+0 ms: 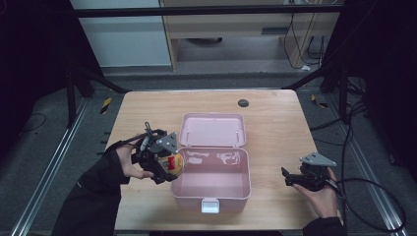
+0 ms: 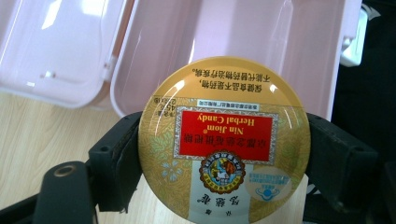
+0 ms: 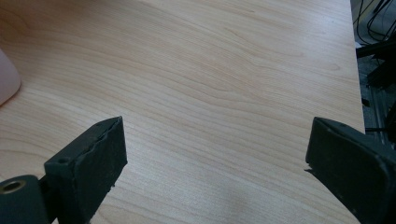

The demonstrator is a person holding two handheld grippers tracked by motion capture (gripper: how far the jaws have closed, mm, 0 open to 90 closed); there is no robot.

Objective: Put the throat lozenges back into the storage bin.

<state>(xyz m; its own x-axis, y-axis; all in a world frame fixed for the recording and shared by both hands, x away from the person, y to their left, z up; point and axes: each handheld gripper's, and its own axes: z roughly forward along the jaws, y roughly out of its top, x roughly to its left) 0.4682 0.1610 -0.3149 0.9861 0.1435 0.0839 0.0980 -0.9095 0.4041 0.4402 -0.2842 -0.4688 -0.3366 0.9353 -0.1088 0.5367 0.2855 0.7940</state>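
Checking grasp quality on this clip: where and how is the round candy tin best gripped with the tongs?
Across its rim, one pad on each opposite side wall, as the left tongs hold the candy tin now. It is a flat round disc with a smooth, domed lid, so only the edge offers purchase. Coming from behind, lid up and level, should let it clear the pink box wall.

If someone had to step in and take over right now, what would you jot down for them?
Left gripper: shut on the round candy tin, held at the left edge of the open pink box, partly over its rim.
Right gripper: open, nothing between the jaws, low over the bare wooden table to the right of the box.
Done: tin picked up and brought to the box; lid already folded back.
Left: probably lower the tin into the box, let go, then close the lid and its white latch.
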